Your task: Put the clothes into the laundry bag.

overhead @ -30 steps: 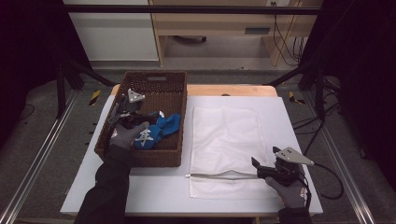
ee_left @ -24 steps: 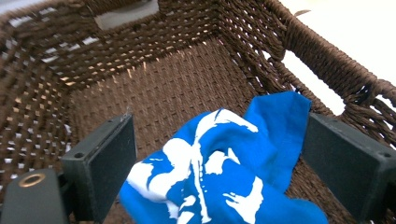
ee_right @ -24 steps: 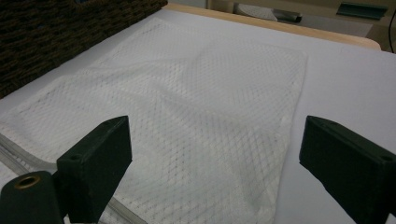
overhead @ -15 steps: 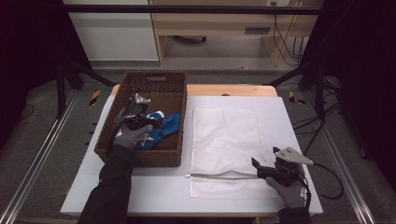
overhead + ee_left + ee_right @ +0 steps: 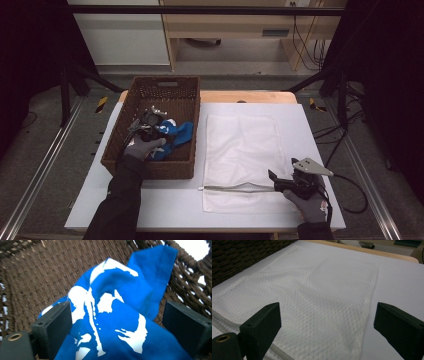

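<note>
Left hand-held gripper (image 5: 117, 330) is down in the wicker basket (image 5: 185, 95), jaws spread wide around the blue cloth (image 5: 140, 290), not clamped. Right hand-held gripper (image 5: 327, 327) hovers wide open, empty, over the white mesh bag (image 5: 317, 290) on the desk (image 5: 300, 115).

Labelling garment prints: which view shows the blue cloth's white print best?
Left gripper view: the blue cloth lies close between that gripper's open jaws, its white print sharp against the wicker basket. The high view shows it small and bunched in the basket by the left gripper, print barely legible. The right gripper view looks at the white mesh bag.
</note>
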